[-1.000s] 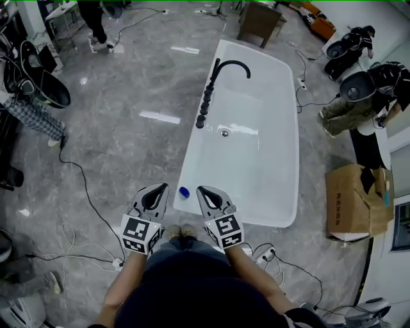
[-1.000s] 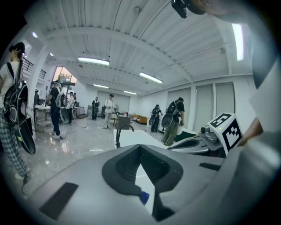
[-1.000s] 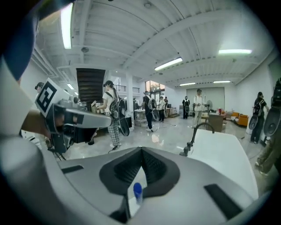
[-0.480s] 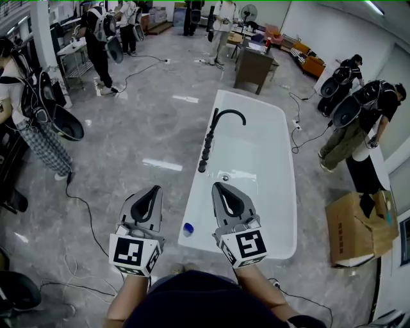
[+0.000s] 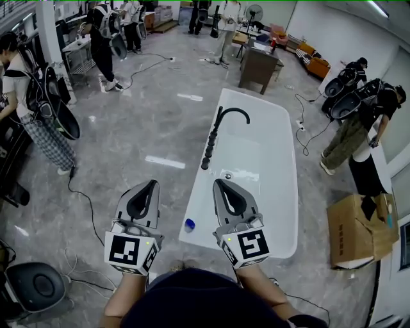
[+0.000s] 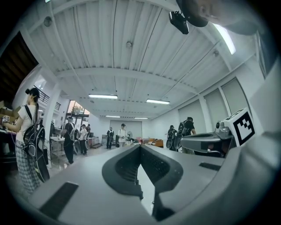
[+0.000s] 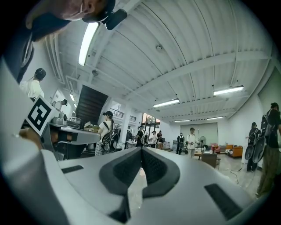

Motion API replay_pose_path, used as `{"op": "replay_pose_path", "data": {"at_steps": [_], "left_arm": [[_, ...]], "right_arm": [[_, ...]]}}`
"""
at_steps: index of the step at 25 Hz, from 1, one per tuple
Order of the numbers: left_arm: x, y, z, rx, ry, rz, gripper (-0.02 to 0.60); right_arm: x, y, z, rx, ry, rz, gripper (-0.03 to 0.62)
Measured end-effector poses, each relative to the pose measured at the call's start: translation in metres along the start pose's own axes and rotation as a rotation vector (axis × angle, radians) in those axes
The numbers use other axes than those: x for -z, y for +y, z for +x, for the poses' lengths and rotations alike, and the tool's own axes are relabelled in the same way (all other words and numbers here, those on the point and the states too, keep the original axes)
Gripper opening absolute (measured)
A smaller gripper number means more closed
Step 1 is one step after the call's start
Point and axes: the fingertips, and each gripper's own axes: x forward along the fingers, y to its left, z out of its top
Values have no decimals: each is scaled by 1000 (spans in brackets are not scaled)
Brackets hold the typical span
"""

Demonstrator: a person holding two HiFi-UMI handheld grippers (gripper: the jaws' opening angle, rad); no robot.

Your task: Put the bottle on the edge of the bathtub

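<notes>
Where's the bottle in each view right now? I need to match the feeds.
Head view: bottle, blue top up, on the bathtub's near left rim, between the left gripper and the right gripper.
Left gripper view: not in it.
Right gripper view: not in it.
Shared landmark: the standing fan at the hall's far end; fan just left of the left tongs' tips, fan right of the right tongs' tips.

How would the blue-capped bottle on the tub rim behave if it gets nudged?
The bottle looks small, so probably light. It seems upright on the narrow bathtub rim, so a nudge might tip it off. The glossy rim may let it slide.
</notes>
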Motion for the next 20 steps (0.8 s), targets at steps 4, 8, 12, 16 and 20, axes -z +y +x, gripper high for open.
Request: {"op": "replay_pose_path", "data": {"at_steps": [4,8,12,16,20], "left_arm": [[-3,-4,-1,6,-2,4,23],[-5,-3,-6,11,5,7,23],[0,-7,-7,17,6,7,23],[0,-11,-7,21,5,9,23],[-2,-10,-12,16,4,7,23]], "right_arm": [[-6,0,-2,-1,-7,1,28],[-8,4,-3,5,-2,0,27],[-2,5,-6,1,1,-1,27],[-1,5,-8,4,-1,3,27],[-4,8,-11,8,-3,7,27]]}}
